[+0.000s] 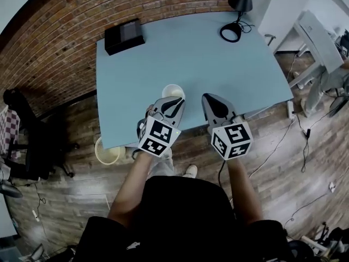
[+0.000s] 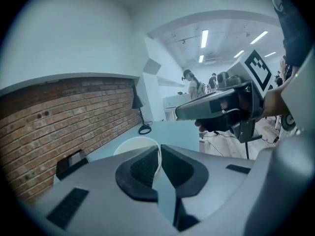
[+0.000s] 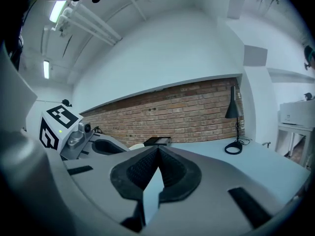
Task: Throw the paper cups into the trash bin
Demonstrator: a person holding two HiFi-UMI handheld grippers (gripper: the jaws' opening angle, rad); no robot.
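Table (image 1: 218, 64) middle open; black box (image 1: 124, 36) far left corner, lamp base (image 1: 230, 33) far right. Chair (image 1: 32, 138) beside trash bin (image 1: 101, 150).

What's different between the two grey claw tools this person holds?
The left grey two-jaw gripper pinches the rim of a white paper cup; the right grey two-jaw gripper grips nothing. The left's pads are parted by the cup wall; the right's pads meet. Both carry a marker cube and sit above the pale blue table's near edge.
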